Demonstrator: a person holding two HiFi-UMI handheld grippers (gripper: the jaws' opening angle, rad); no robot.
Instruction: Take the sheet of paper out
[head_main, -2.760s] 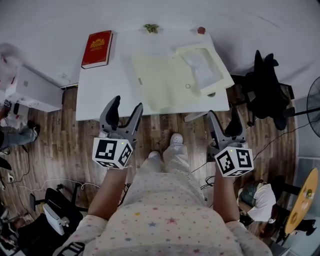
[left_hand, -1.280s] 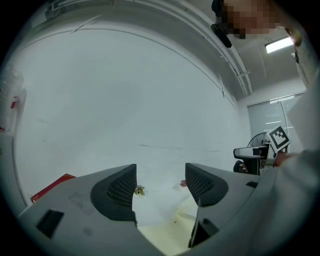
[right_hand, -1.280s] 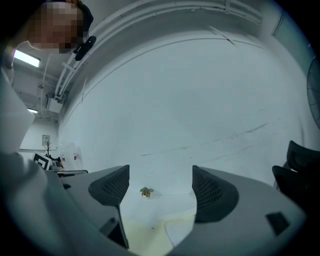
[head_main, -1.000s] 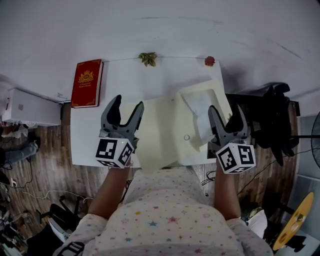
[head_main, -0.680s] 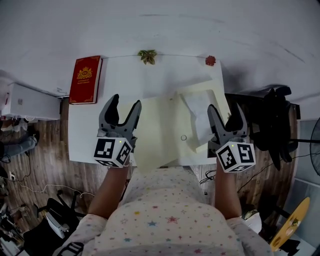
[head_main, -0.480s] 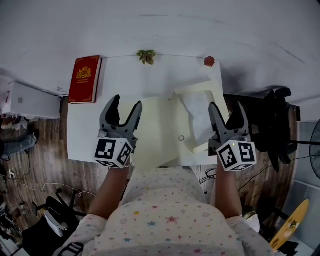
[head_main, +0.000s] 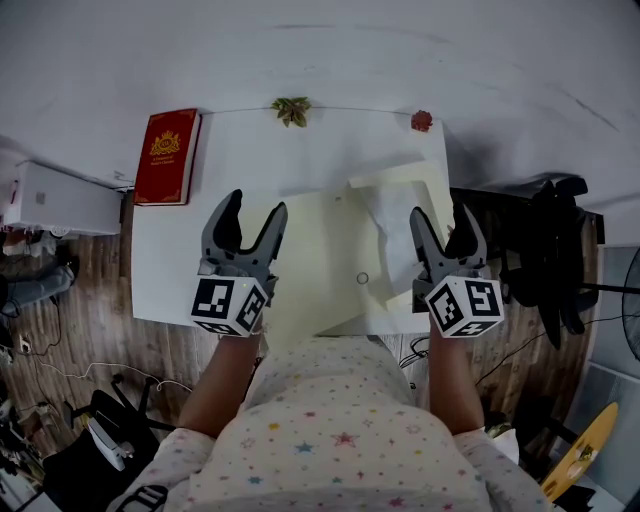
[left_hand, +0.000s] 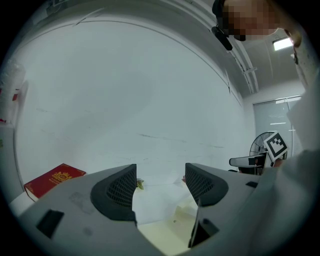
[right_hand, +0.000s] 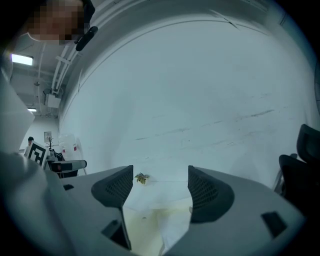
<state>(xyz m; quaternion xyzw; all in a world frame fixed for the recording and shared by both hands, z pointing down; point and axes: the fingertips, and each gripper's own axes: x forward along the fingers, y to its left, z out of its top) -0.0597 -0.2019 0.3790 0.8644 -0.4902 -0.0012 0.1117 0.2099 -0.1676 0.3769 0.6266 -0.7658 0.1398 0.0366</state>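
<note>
Over the last few seconds the person has stepped up to the worktop (head_main: 250, 150), so both tools now hang over it rather than over the floor. In the last half second the right hand-held gripper (head_main: 441, 228) has shifted slightly inward, while the left hand-held gripper (head_main: 253, 215) has barely moved. This suggests that the approach is done and the reach for the paper is only starting.

The sheet of paper (head_main: 390, 215) lies in the right part of an open pale-yellow folder (head_main: 320, 250) on the worktop, not yet drawn out. It sits just beside the right hand-held gripper's jaws on their inner side, and the right gripper view shows it low and ahead between them. Both hand-held grippers have their jaws spread, with nothing in them. The left one hovers over the folder's left edge, well apart from the sheet.
</note>
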